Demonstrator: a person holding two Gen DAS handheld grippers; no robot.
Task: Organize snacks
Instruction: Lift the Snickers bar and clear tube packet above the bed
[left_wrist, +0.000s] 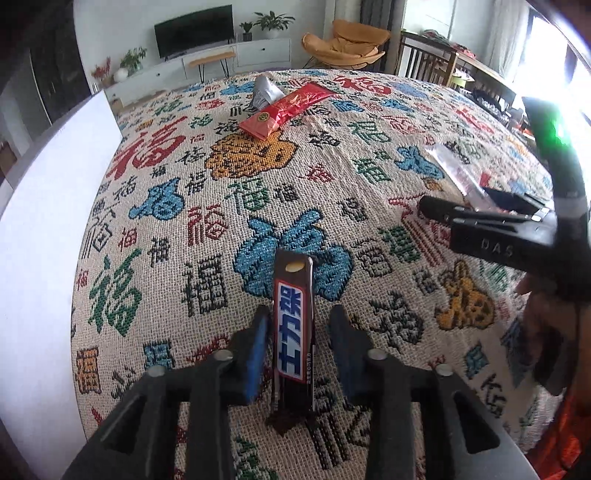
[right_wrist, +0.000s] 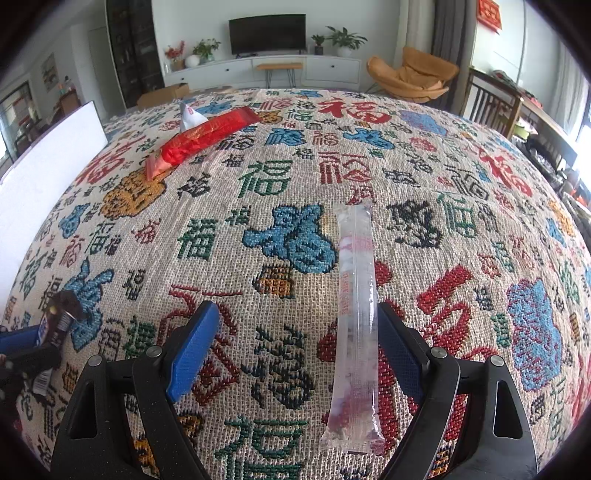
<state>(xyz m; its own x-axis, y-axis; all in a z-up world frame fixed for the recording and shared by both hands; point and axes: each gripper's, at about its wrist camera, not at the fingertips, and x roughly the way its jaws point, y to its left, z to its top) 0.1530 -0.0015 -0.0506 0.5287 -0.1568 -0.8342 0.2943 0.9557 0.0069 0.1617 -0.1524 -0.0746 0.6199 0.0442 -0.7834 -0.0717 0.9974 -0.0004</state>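
A dark brown candy bar (left_wrist: 293, 325) with a blue-and-white label lies on the patterned tablecloth between the fingers of my left gripper (left_wrist: 300, 325), which is open around it; it touches the left pad and a gap shows on the right. The bar also shows at the left edge of the right wrist view (right_wrist: 61, 317). A long clear snack tube (right_wrist: 356, 314) lies between the fingers of my right gripper (right_wrist: 299, 325), which is wide open, the tube close to the right finger. The right gripper (left_wrist: 439, 212) also shows in the left wrist view, over the clear tube (left_wrist: 456, 171).
A red snack packet (left_wrist: 288, 107) and a silver packet (left_wrist: 264, 94) lie at the far side of the table; they also show in the right wrist view, red (right_wrist: 201, 138) and silver (right_wrist: 190, 116). A white board (left_wrist: 40, 236) stands along the left edge.
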